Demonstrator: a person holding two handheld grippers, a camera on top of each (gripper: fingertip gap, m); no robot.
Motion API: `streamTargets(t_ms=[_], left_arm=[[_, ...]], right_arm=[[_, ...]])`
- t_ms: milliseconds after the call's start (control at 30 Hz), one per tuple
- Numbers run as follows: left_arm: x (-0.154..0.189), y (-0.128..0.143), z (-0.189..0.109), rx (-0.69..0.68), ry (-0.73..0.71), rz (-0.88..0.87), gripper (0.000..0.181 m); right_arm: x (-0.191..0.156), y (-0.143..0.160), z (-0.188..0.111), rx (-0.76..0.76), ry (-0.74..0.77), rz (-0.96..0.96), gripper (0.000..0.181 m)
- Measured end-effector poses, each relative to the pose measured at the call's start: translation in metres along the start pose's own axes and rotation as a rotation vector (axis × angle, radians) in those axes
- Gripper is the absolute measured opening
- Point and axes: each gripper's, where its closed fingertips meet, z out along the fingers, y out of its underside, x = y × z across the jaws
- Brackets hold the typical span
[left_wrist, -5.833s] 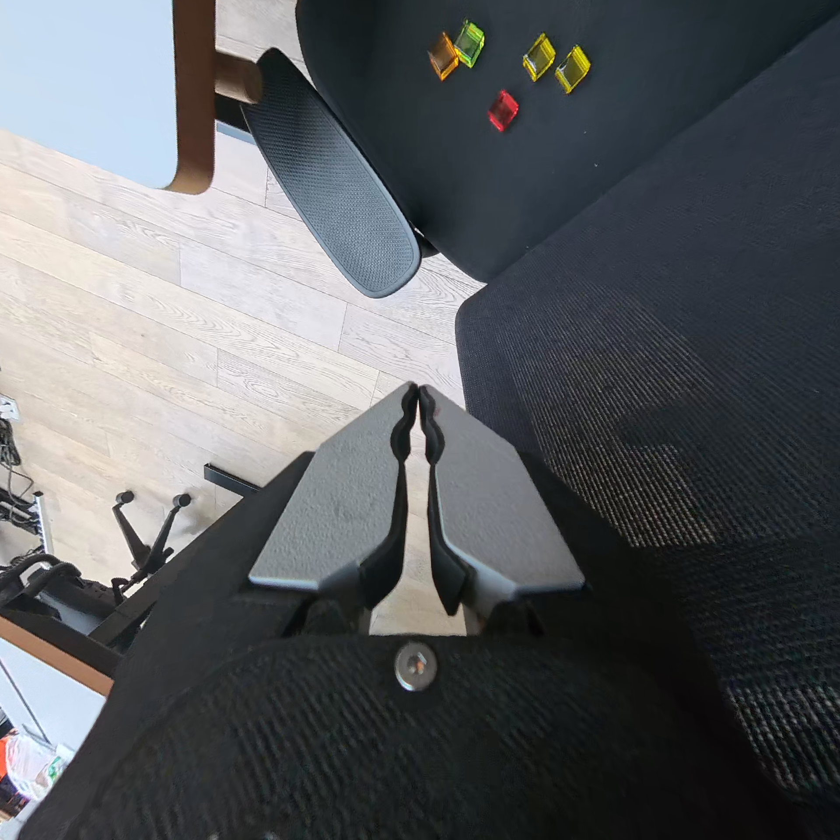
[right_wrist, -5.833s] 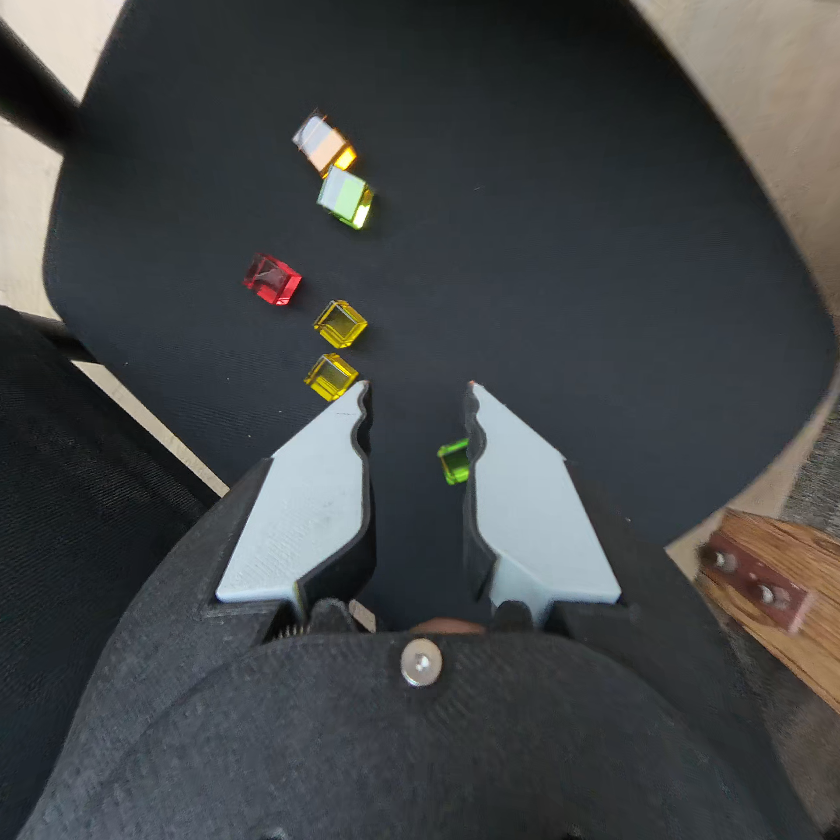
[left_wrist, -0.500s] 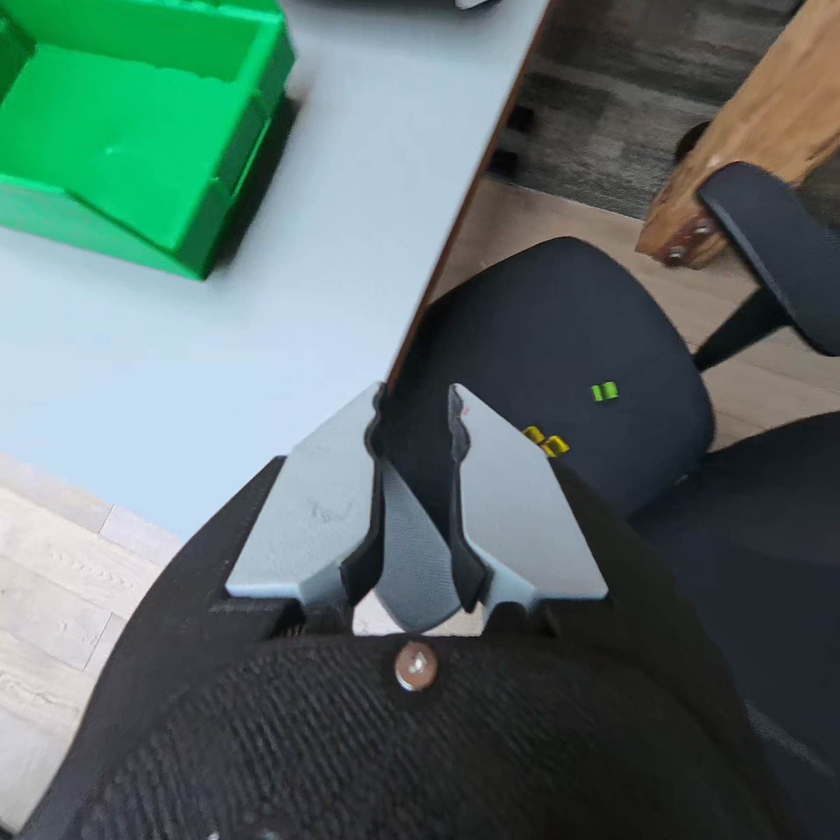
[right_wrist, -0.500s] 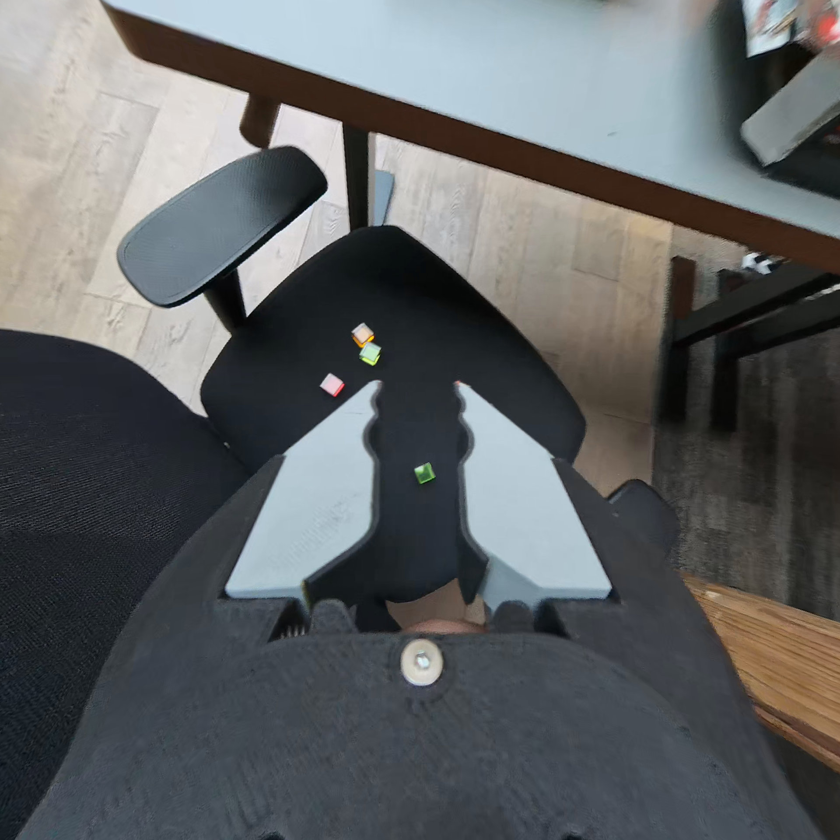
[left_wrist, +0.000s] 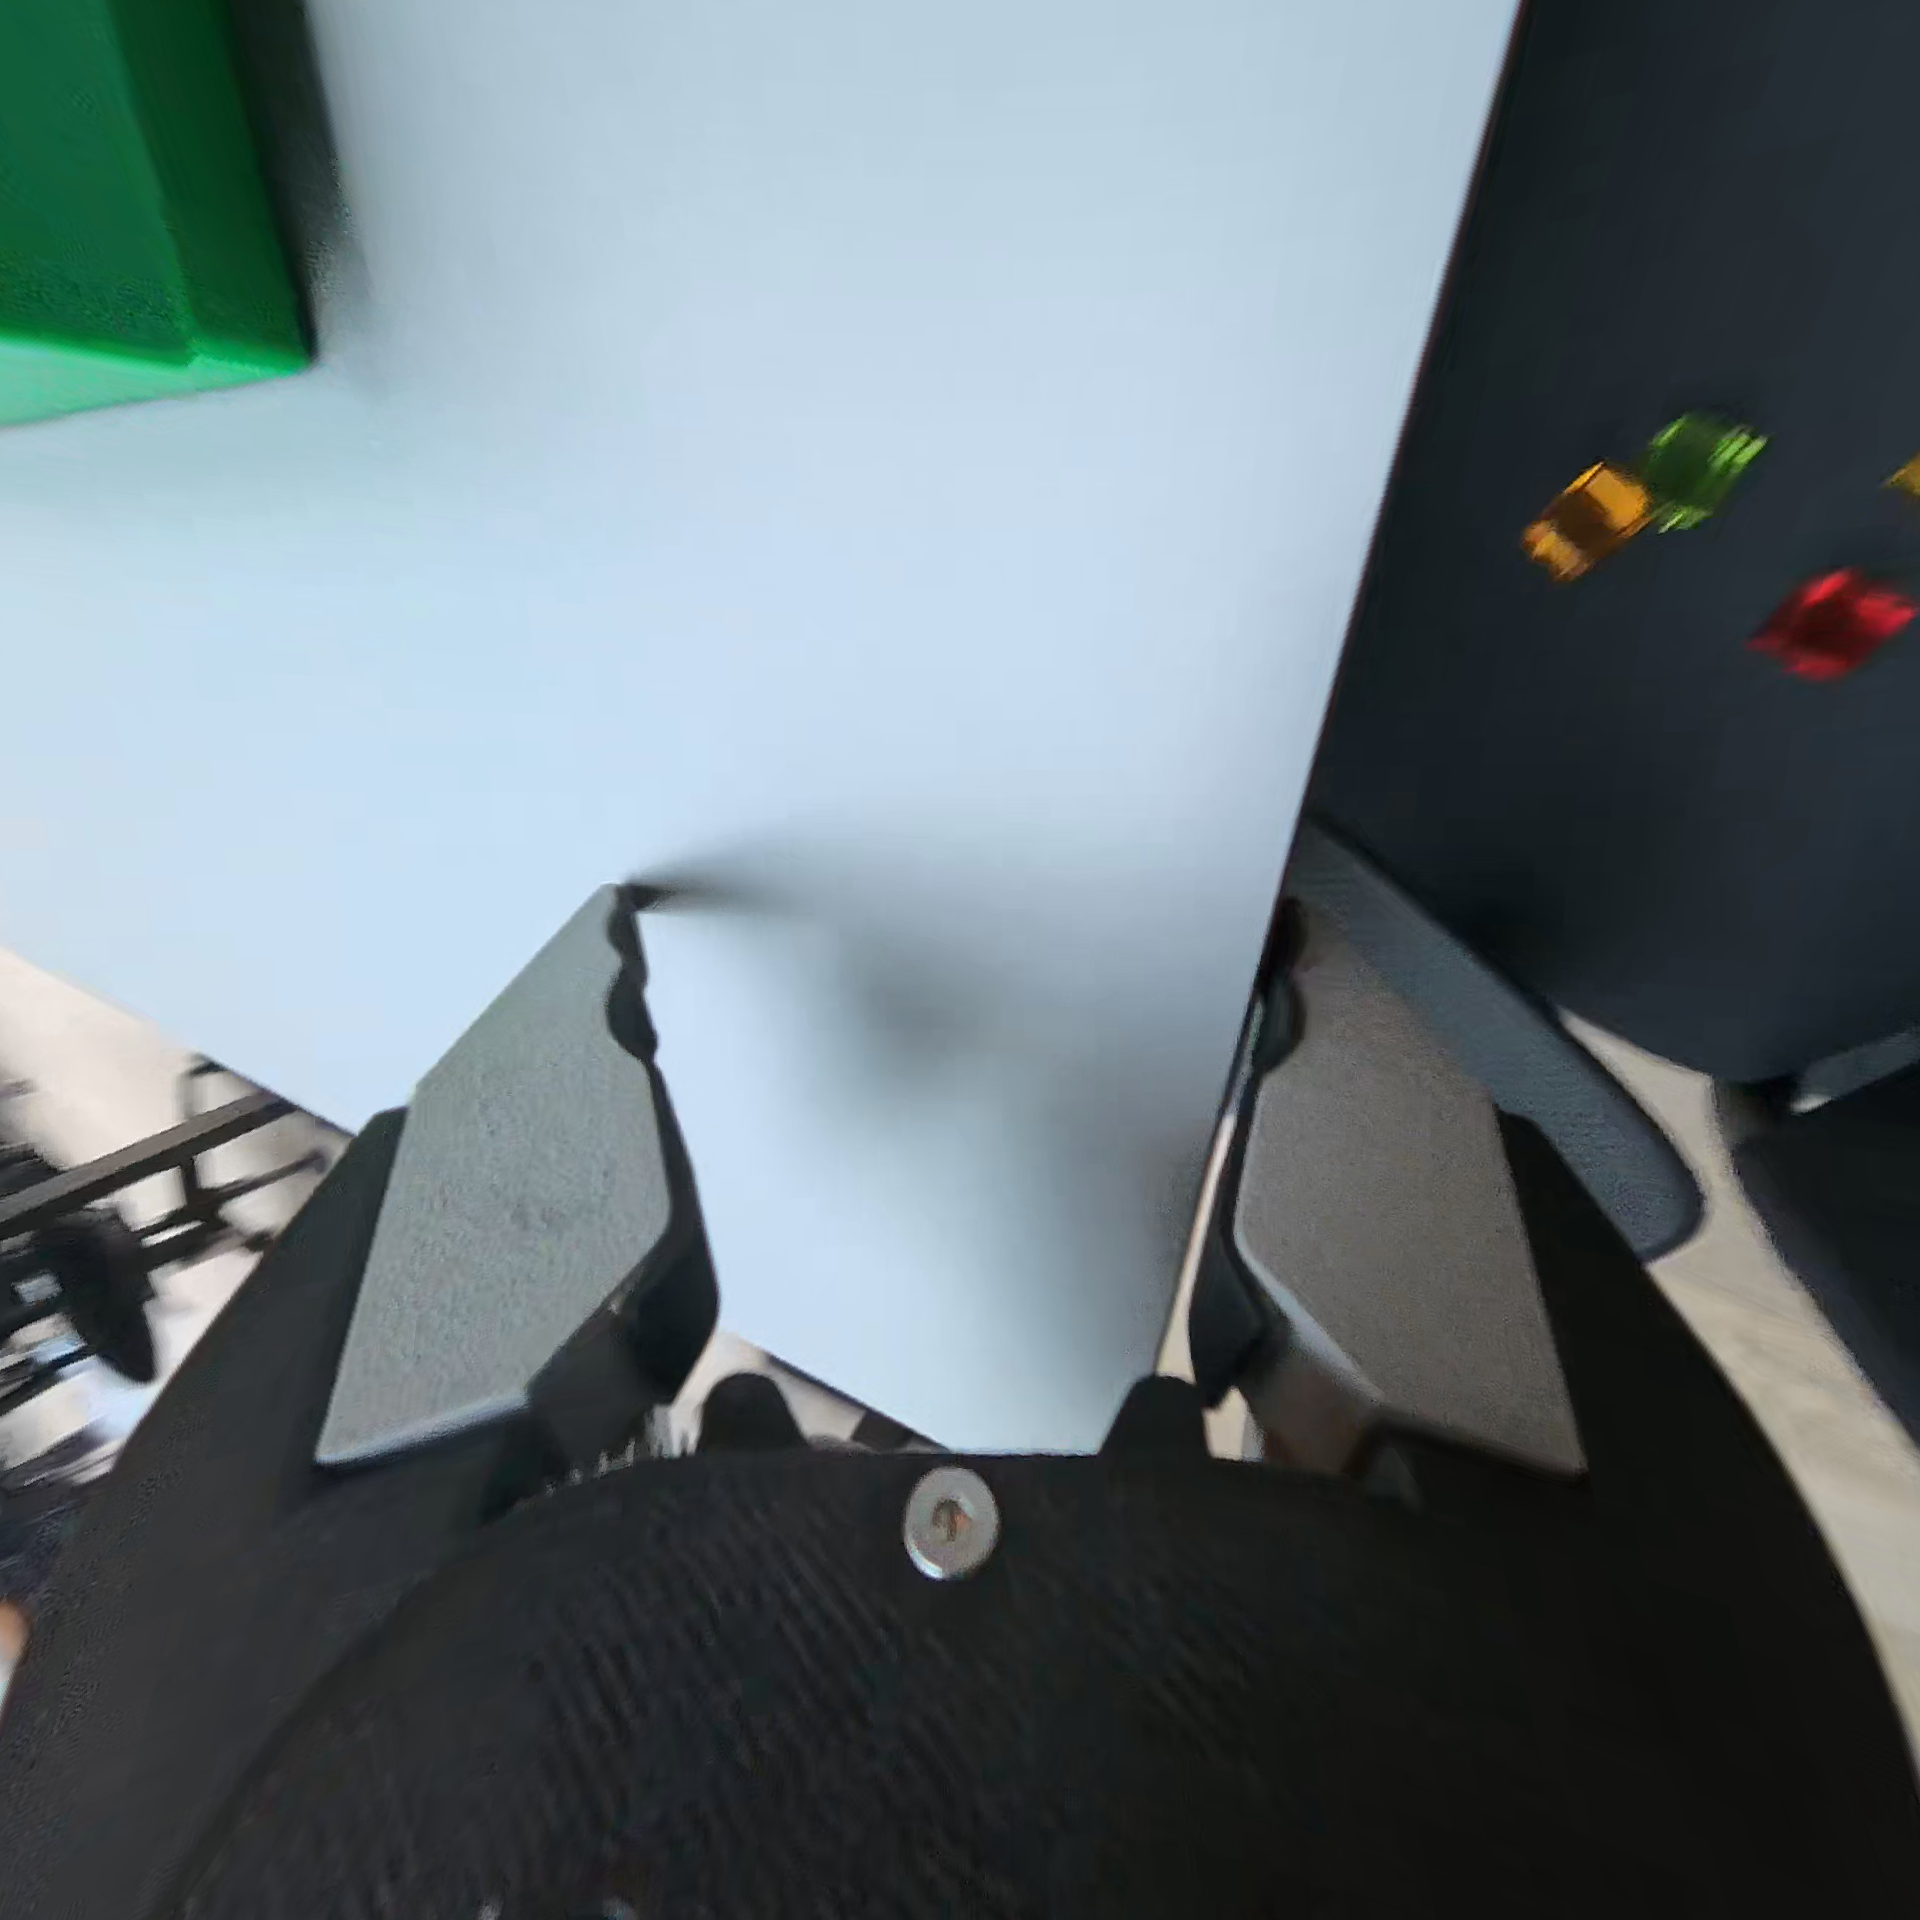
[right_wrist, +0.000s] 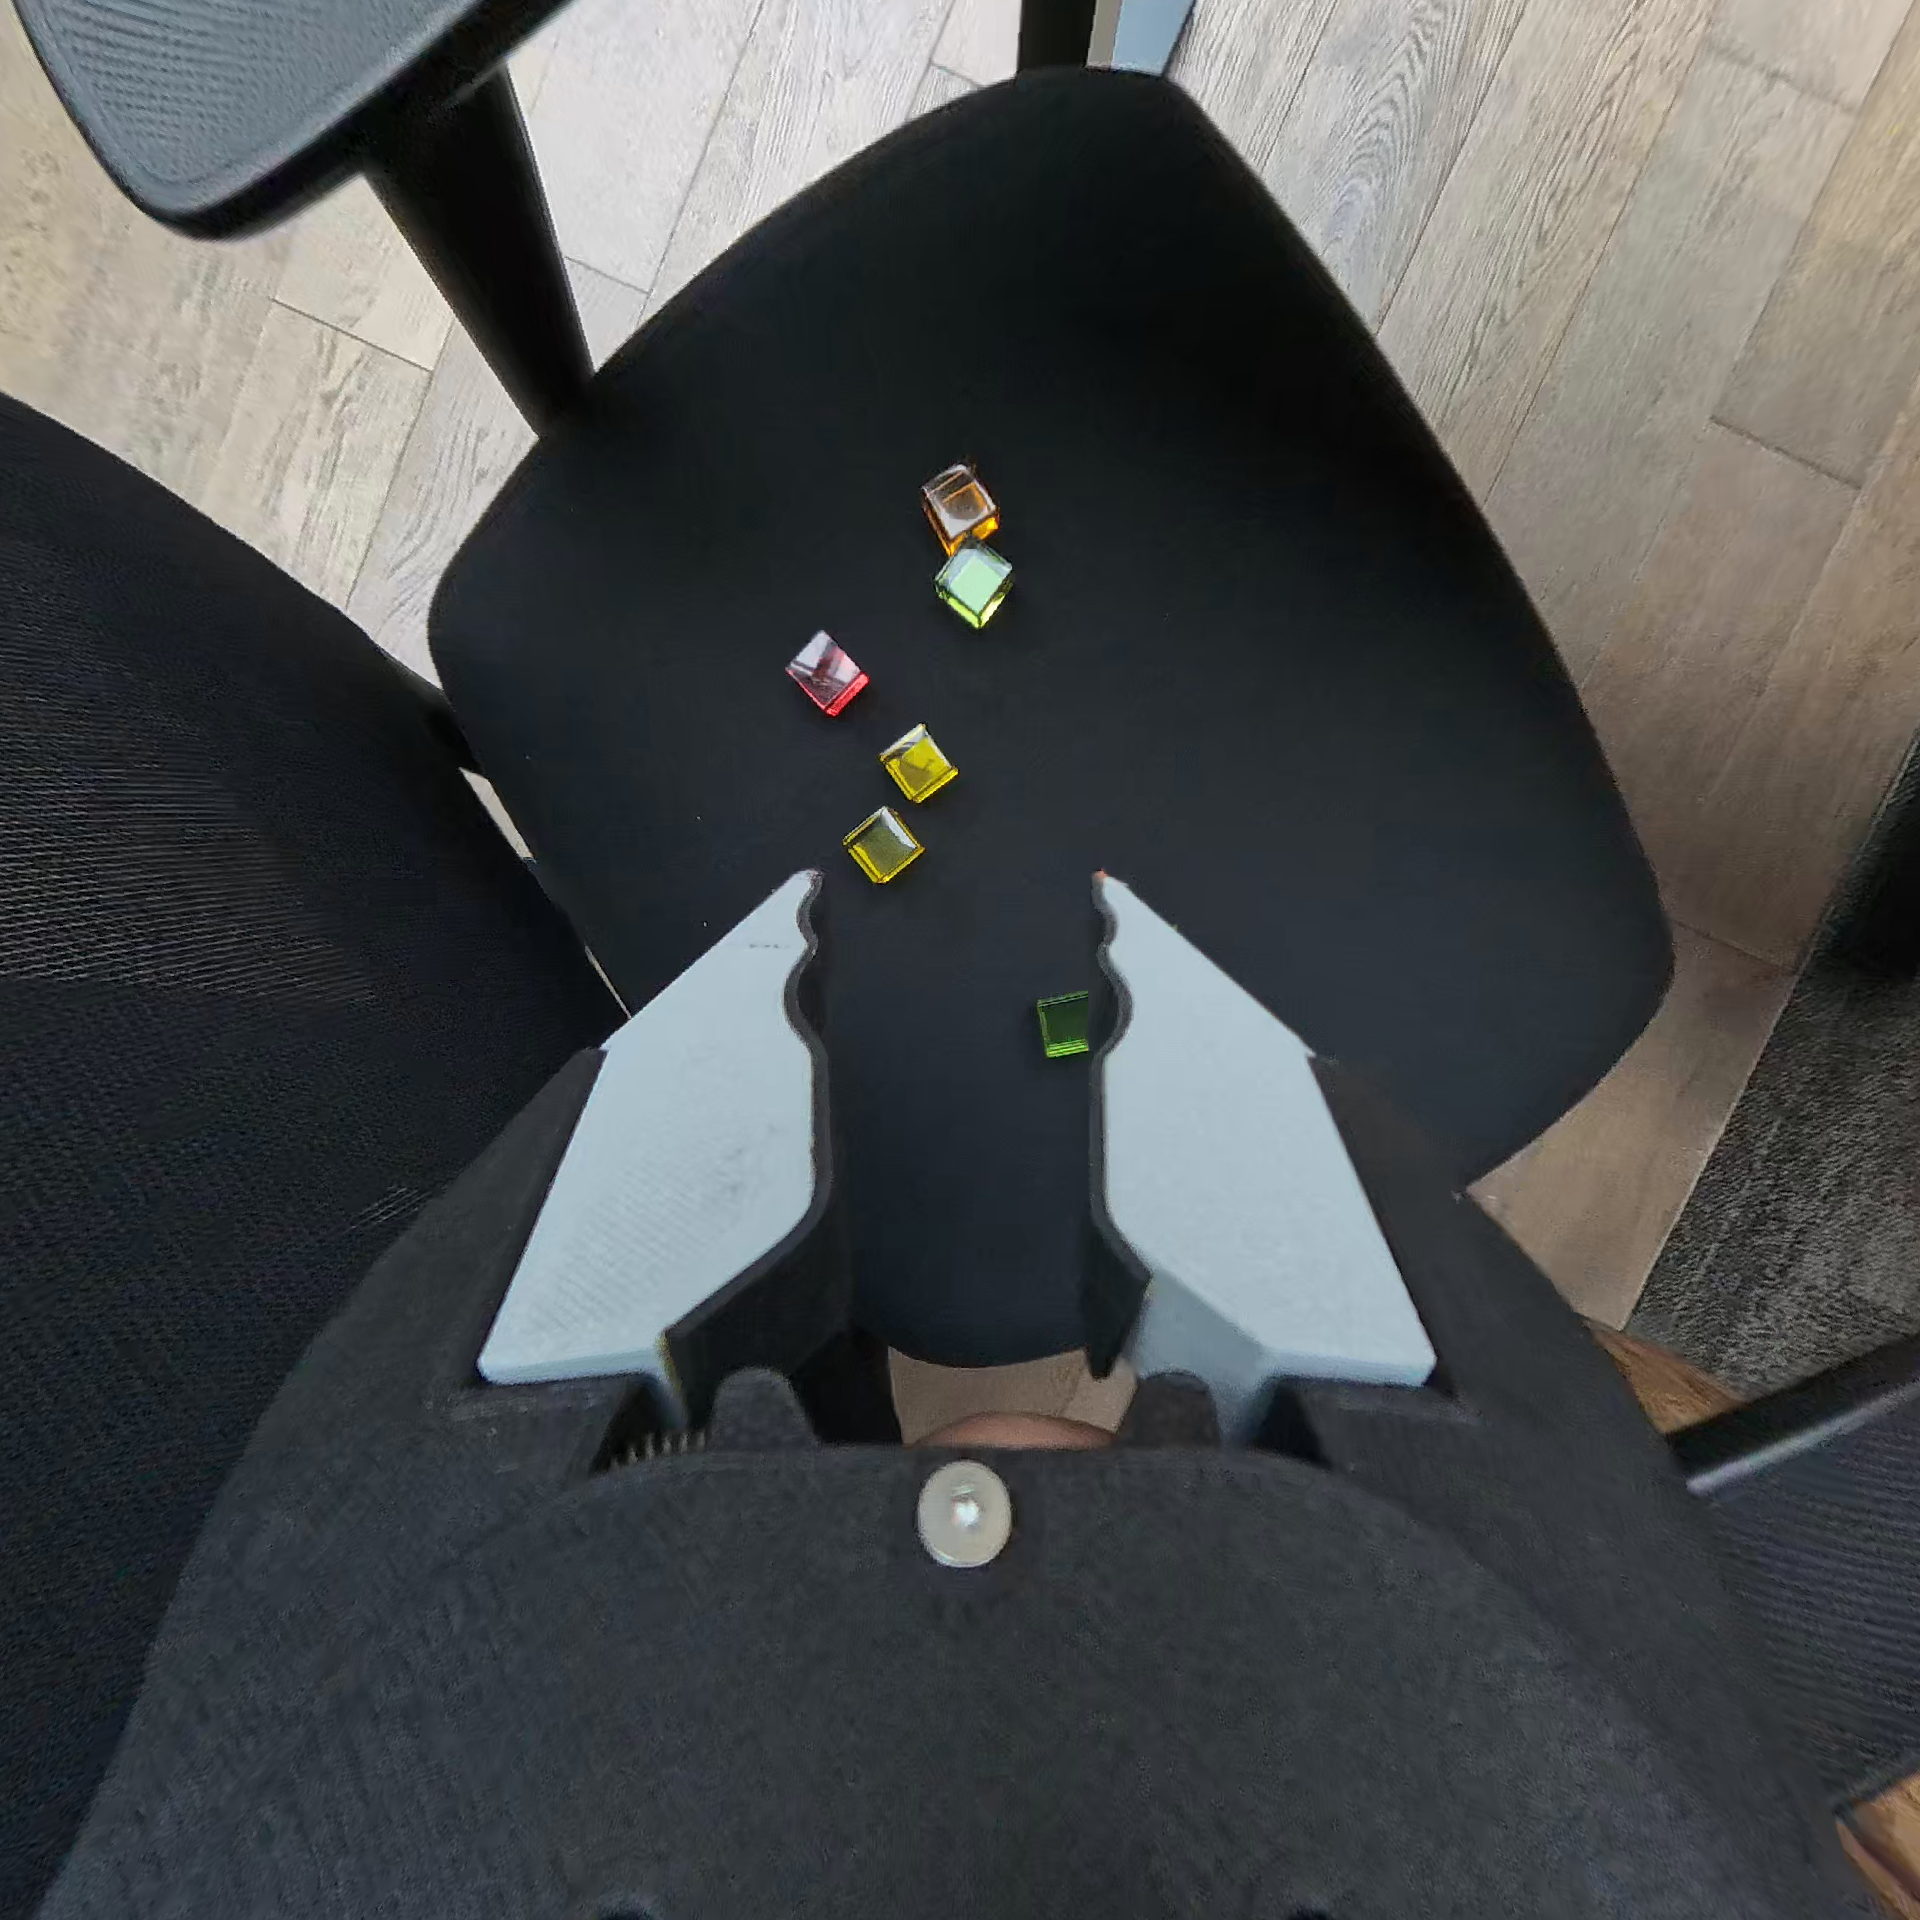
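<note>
Several small clear coloured cubes lie on a black chair seat (right_wrist: 1299, 675): orange (right_wrist: 961, 506), light green (right_wrist: 974, 585), red (right_wrist: 828, 673), two yellow (right_wrist: 918, 764) (right_wrist: 883, 845) and a dark green one (right_wrist: 1063, 1024). My right gripper (right_wrist: 956, 883) is open and empty above the seat, with the dark green cube just inside its right finger. My left gripper (left_wrist: 956, 904) is wide open and empty over the pale grey table (left_wrist: 831, 468), its right finger at the table's edge. The orange (left_wrist: 1584, 516), green (left_wrist: 1704, 470) and red (left_wrist: 1834, 623) cubes show blurred in the left wrist view.
A green bin (left_wrist: 135, 197) stands on the table at the far left. A second black chair seat (right_wrist: 208, 883) sits to the left, an armrest (right_wrist: 229, 94) above it. Wooden floor (right_wrist: 1662, 312) surrounds the chair; a grey rug (right_wrist: 1787, 1195) lies to the right.
My left gripper has opened wide and dropped close over the table near its edge. My right gripper has moved down nearer the seat, so the cubes look larger; it stays open.
</note>
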Motion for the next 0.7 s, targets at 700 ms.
streamTargets(t_ms=[700], left_arm=[[-0.001,0.008,0.016,-0.060,-0.187,0.126,0.129]], right_arm=[[0.011,0.024,0.116,0.029,-0.116,-0.025,0.056]])
